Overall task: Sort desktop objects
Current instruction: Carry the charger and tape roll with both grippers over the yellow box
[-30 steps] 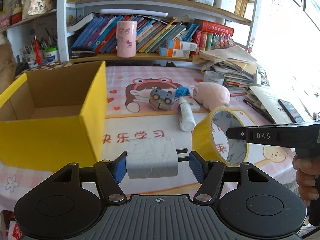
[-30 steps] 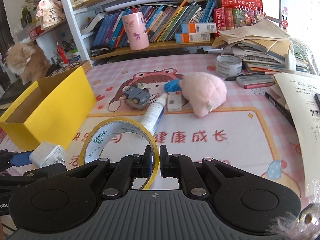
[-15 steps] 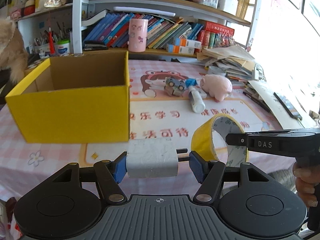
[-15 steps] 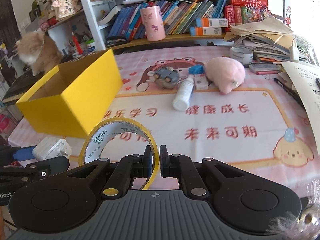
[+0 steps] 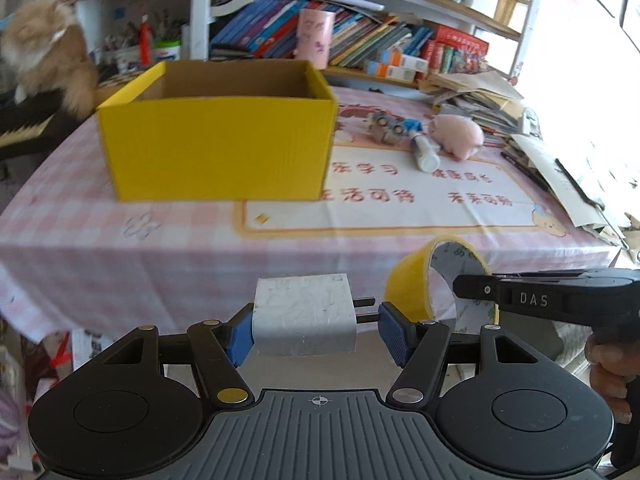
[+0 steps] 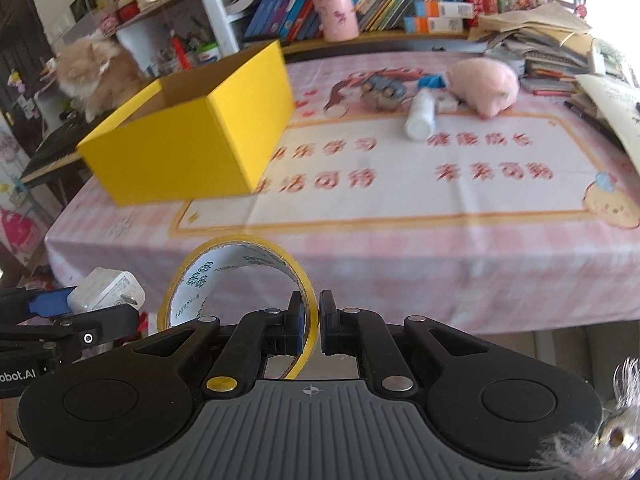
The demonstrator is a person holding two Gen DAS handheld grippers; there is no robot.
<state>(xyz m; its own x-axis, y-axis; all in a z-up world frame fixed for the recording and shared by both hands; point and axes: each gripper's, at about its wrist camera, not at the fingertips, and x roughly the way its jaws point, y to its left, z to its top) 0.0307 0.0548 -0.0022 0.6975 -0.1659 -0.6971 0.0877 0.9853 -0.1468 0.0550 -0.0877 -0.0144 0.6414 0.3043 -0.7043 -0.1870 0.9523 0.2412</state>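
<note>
Both grippers have pulled back from the table (image 5: 100, 248), so its front edge now shows far ahead of them, and each kept its load. The yellow box (image 5: 218, 146) sits open on the table, ahead and to the left. The left gripper (image 5: 316, 332) is squeezed onto a white plug charger (image 5: 304, 320), its metal pins poking toward the right pad. Just to its right, the right gripper (image 6: 308, 324) is pinched tight on the rim of a yellow tape roll (image 6: 236, 280). A pink toy pig (image 6: 482, 84) and a white bottle (image 6: 420, 116) lie far ahead, next to each other.
</note>
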